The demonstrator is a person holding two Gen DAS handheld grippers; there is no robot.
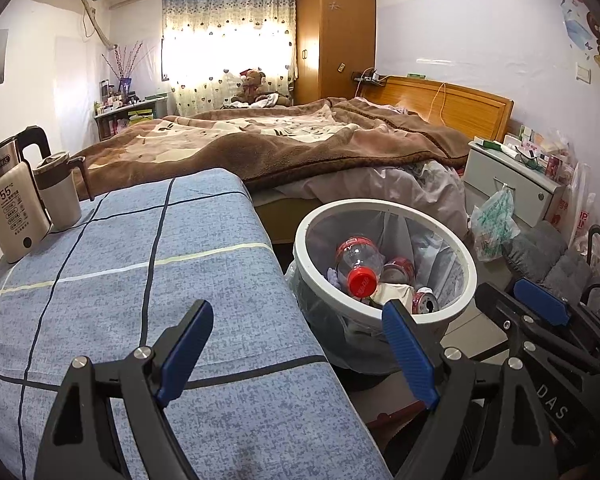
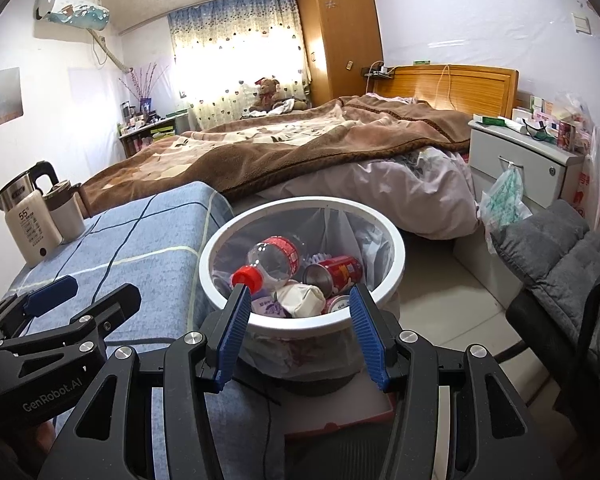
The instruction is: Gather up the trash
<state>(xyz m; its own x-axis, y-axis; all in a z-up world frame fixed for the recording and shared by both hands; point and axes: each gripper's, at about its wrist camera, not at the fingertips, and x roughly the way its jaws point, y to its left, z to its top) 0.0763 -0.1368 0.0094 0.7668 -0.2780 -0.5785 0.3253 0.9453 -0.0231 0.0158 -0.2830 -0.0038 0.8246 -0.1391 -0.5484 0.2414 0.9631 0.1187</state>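
A white round trash bin (image 1: pixel 470 276) (image 2: pixel 396 248) with a clear liner stands on the floor beside the blue checked table. Inside lie a clear plastic bottle with a red cap (image 1: pixel 358 262) (image 2: pixel 274 258), red cans (image 1: pixel 424 302) (image 2: pixel 336 270) and crumpled white paper (image 2: pixel 302 298). My left gripper (image 1: pixel 298 344) is open and empty, over the table's right edge, left of the bin. My right gripper (image 2: pixel 300 336) is open and empty, just in front of the bin's near rim; it also shows in the left wrist view (image 1: pixel 540 304).
A kettle (image 1: pixel 8 200) and a mug (image 1: pixel 58 190) stand at the table's far left. A bed with a brown blanket (image 1: pixel 280 140) lies behind. A nightstand (image 2: pixel 528 160) with a hanging bag and a grey cushioned chair (image 2: pixel 556 248) are on the right.
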